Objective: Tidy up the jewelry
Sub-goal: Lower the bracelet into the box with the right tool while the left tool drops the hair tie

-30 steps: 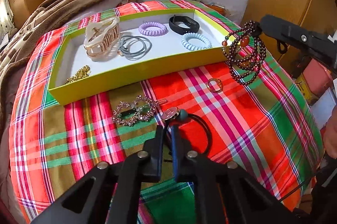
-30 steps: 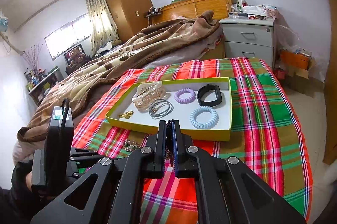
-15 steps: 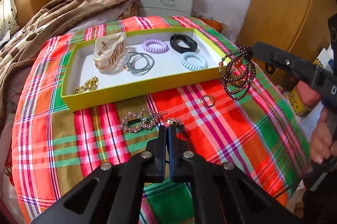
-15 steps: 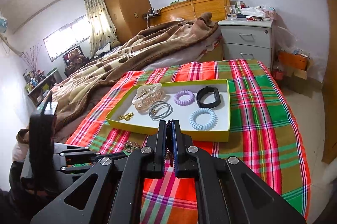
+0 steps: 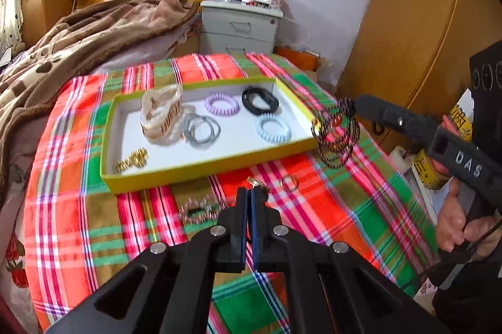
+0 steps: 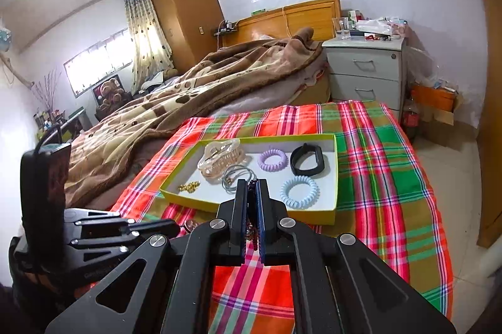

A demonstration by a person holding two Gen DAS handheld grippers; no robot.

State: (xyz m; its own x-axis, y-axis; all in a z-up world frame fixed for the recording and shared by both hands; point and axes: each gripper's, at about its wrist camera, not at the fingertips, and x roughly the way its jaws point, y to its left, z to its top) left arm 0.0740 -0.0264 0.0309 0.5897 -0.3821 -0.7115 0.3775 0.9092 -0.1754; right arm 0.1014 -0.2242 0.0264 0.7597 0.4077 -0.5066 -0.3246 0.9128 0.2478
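The left tool (image 5: pixel 250 196) has its two fingers pressed together with only a sliver between them, clenched on a small gold-toned charm (image 5: pixel 258 183) that peeks out at the tips; whether a black hair tie hangs below it cannot be told, since the fingers cover that spot. It hangs above the plaid cloth (image 5: pixel 329 224) of the table, just short of the near wall of the yellow tray (image 5: pixel 200 169). Near its tips, on the cloth, lie a rhinestone hair clip (image 5: pixel 200 210) to its left and a small ring (image 5: pixel 289 181) to its right. The right tool (image 6: pixel 252 191) is likewise clamped, grasping a dark beaded bracelet (image 5: pixel 337 135) (in the left wrist view its loops dangle from the tips just beside the tray's right corner, clear of the cloth). Inside the tray sit a beige claw clip (image 5: pixel 161 113), grey hair ties (image 5: pixel 200 130) touching it, a purple coil tie (image 5: pixel 221 105), a black band (image 5: pixel 259 100), a pale blue coil tie (image 5: pixel 273 128) and a gold chain (image 5: pixel 131 160) in the near-left corner.
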